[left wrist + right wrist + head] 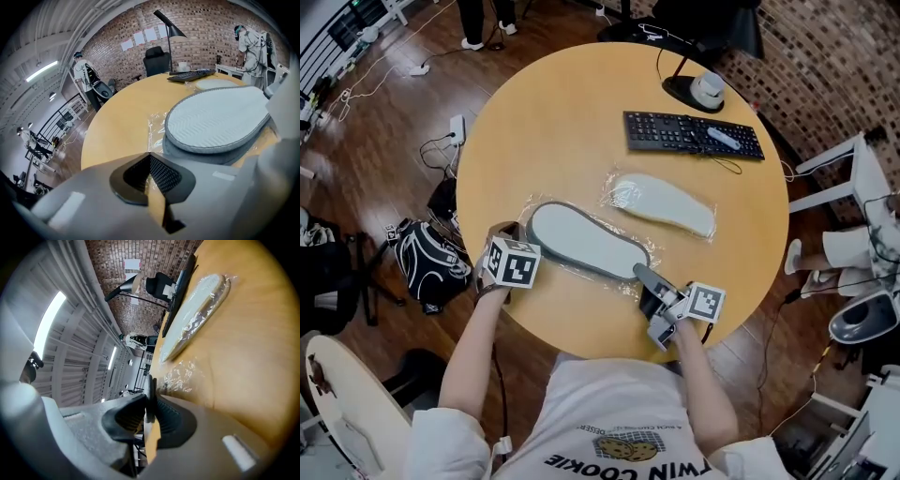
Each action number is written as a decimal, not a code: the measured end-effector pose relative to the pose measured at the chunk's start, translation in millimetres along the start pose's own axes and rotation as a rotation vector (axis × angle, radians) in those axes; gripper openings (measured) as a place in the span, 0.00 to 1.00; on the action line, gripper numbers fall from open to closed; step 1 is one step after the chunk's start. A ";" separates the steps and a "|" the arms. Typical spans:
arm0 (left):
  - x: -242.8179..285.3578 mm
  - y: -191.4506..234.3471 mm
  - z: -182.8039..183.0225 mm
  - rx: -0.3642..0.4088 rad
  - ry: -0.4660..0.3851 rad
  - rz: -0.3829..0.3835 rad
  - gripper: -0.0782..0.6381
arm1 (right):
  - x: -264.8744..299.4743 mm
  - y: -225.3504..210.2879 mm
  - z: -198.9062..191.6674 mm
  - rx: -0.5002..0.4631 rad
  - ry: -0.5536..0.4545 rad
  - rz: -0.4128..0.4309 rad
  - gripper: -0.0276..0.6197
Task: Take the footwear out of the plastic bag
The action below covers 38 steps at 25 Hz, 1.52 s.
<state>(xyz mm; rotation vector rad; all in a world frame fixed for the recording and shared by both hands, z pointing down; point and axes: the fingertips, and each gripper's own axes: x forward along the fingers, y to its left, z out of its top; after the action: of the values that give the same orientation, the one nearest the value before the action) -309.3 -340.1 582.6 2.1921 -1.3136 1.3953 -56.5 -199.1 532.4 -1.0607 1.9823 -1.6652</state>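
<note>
Two clear bags on the round table.

Far bag, right of center: sealed round a pale slipper that lies flat, apart from everything else.

Near bag, center: crumpled film showing beside and under the grey-rimmed near slipper, which lies sole up along a diagonal from center left to lower right. The sole looks bare; I cannot tell how much of the slipper is inside the film.

Left gripper, lower left: at the near slipper's left end, tilted steeply down. In the left gripper view the jaws are pressed together at the tips on the film's edge.

Right gripper, lower center: at the slipper's right end, nearly level and low over the table. In the right gripper view the jaws are pinching the slipper's thin grey rim, with wrinkled film just past it.

Both forearms enter from the bottom edge, elbows bent.

Keyboard and lamp base sit at the upper right, well apart from the bags.
</note>
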 end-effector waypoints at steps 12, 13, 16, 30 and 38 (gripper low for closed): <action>-0.2 -0.8 -3.9 0.064 -0.013 0.007 0.10 | 1.3 -22.5 -12.2 -0.334 0.088 -0.452 0.21; -0.3 -0.7 -3.5 0.065 -0.014 0.008 0.10 | 1.0 -24.3 -12.4 -0.387 0.106 -0.491 0.21; -0.3 0.1 -1.4 0.051 -0.023 0.011 0.11 | 0.5 -27.6 -11.8 -0.493 0.137 -0.561 0.22; -76.0 -25.7 5.3 -0.179 -0.198 0.125 0.11 | -13.2 -26.0 -6.0 -0.864 0.276 -0.630 0.27; -126.2 -149.2 41.7 -0.292 -0.278 0.132 0.11 | -64.0 -20.8 6.0 -0.916 0.323 -0.380 0.27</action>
<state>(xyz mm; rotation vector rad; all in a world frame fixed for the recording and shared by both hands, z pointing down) -185.9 -208.9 496.0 2.1845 -1.6642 0.8870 -3.4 -157.7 537.8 -1.6107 3.0377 -1.0800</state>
